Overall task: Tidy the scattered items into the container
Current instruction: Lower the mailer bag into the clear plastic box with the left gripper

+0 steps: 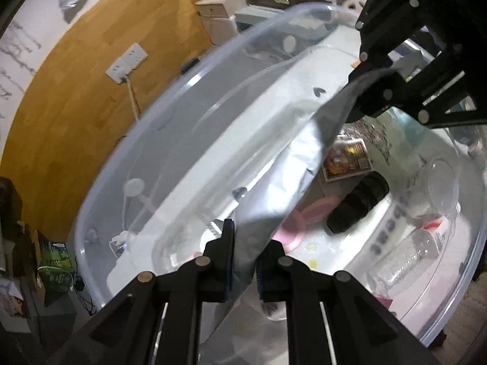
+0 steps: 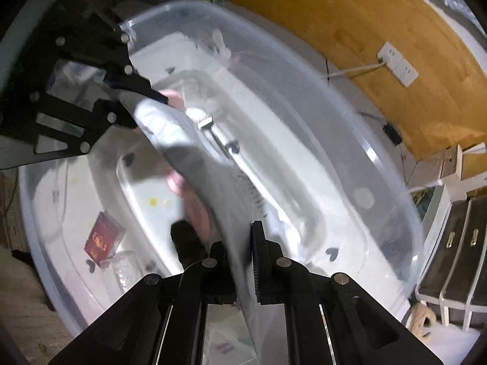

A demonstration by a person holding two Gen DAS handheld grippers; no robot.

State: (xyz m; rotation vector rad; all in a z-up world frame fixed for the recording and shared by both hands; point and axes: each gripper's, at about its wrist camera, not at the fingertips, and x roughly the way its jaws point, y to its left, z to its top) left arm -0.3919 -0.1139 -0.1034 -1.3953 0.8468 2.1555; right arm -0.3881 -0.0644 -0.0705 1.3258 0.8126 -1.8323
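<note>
Left gripper (image 1: 245, 261) and right gripper (image 2: 240, 261) clamp opposite edges of silver bag (image 1: 292, 164) | above clear bin (image 1: 127, 140) | thin, limp, slippery: pinch edges.

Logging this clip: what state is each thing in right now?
Silver bag: held over the bin, pinched at both ends.
Left hand-held gripper: shut on the bag.
Right hand-held gripper: shut on the bag.
Clear bin: open, lidless, partly filled.
Plastic bottle: lying in the bin.
</note>
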